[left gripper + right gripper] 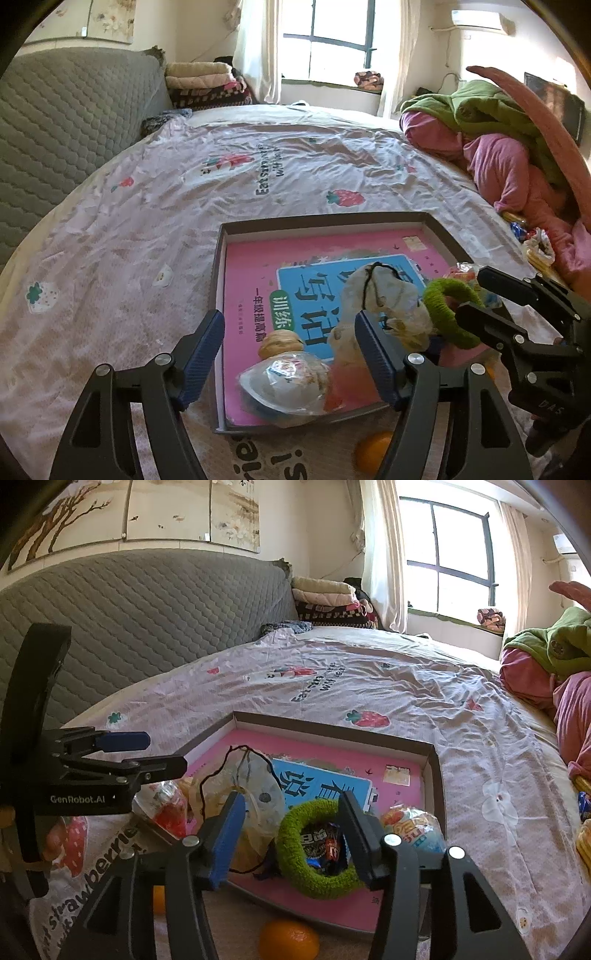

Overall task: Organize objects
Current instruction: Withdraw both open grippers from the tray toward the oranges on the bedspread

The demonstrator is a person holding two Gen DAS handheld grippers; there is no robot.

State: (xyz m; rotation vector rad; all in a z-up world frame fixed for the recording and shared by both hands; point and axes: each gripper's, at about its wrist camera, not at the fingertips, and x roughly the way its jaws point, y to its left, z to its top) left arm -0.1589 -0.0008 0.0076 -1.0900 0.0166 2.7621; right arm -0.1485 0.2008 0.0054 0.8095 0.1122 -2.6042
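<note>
Left wrist view, L to R: sheet (295, 155) w/ strawberry print, text reads "Eat str…", rest creased and unreadable. Left gripper (290, 354) hangs over the near-left corner of the tray (325, 221), jaws spread, nothing between the pads; below them a clear bag (284, 384) lying on the pink book (251, 295), which fills the tray floor. Book cover carries Chinese characters, upside down here. Orange (373, 448) outside the tray's near wall, half hidden by a finger.

Right wrist view: left gripper's body at left, marked "GenRobot.AI". Sheet text "strawberries" near it. Right gripper (291, 834) straddles the green ring (317, 849) in the tray; whether the pads press it, can't tell. Wrappers inside the ring, print too small. Snack bag (413, 830) at R, label blurred.
</note>
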